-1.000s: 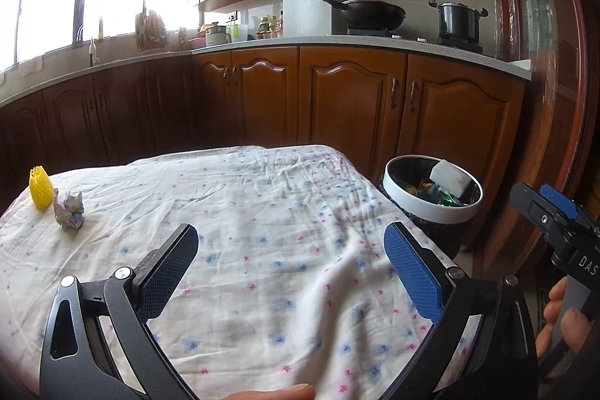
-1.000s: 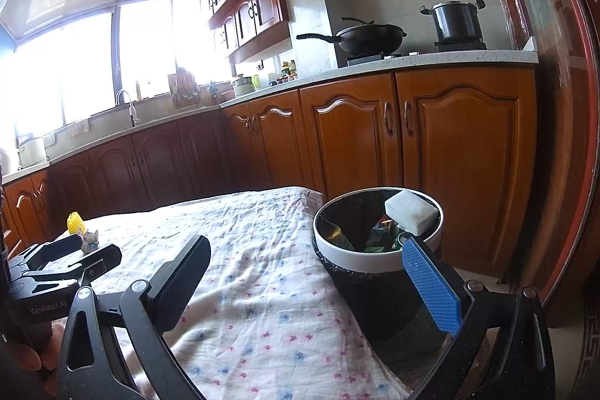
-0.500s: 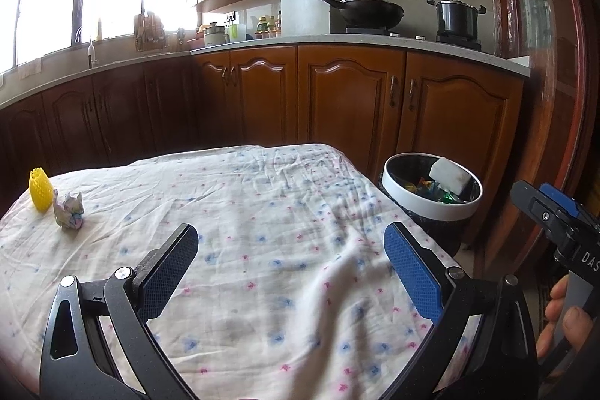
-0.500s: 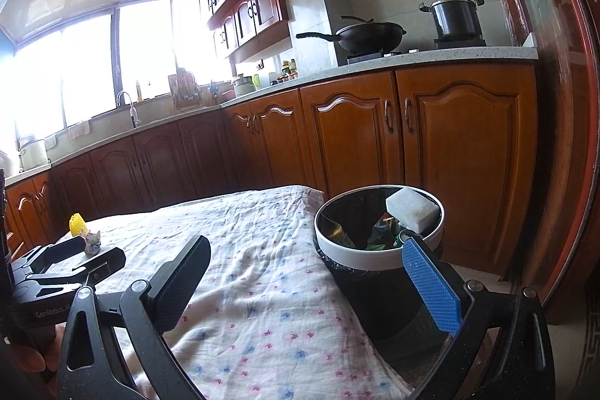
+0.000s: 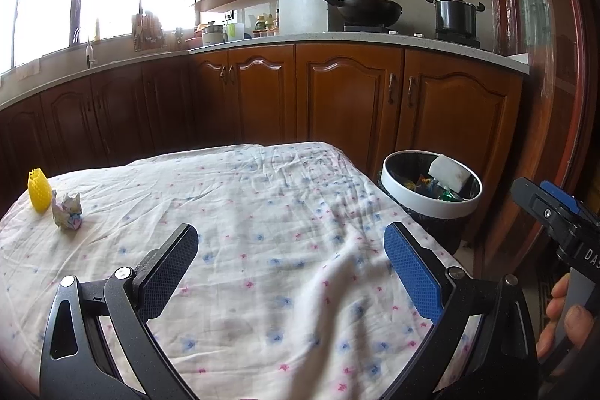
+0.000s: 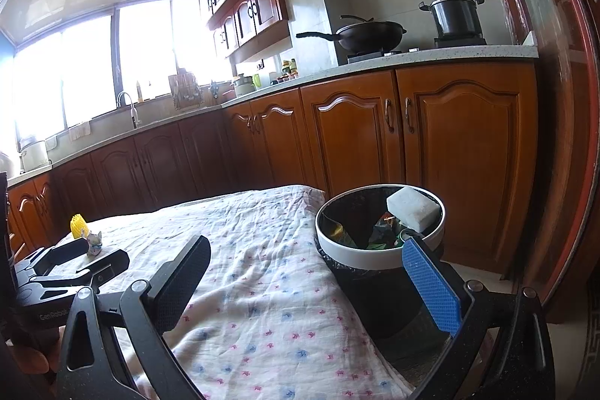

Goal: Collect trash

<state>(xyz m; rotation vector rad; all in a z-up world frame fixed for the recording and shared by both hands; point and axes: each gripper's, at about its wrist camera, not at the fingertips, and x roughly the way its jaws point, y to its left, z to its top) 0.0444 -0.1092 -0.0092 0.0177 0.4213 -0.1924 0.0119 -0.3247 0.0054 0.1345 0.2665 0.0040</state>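
Note:
A round bin [image 5: 431,208] [image 6: 378,250] with a white rim and black liner stands off the table's right edge, holding a white sponge block [image 5: 449,172] [image 6: 412,208] and coloured wrappers. At the table's far left lie a crumpled paper wad [image 5: 67,212] [image 6: 93,242] and a yellow mesh piece [image 5: 39,190] [image 6: 78,224]. My left gripper [image 5: 290,267] hovers open over the cloth's near middle, nothing between its fingers. My right gripper [image 6: 305,282] is open too, spanning the table's right edge and the bin.
A floral cloth covers the table [image 5: 262,212]. Brown kitchen cabinets [image 5: 345,107] run behind it, with a wok [image 5: 360,8] and a pot [image 5: 453,14] on the counter. A wooden door frame [image 5: 543,100] stands at right. A hand [image 5: 562,317] holds the right gripper's handle.
Both views have barely shifted; the grippers stay open and empty, and the items on the table and in the bin lie as before.

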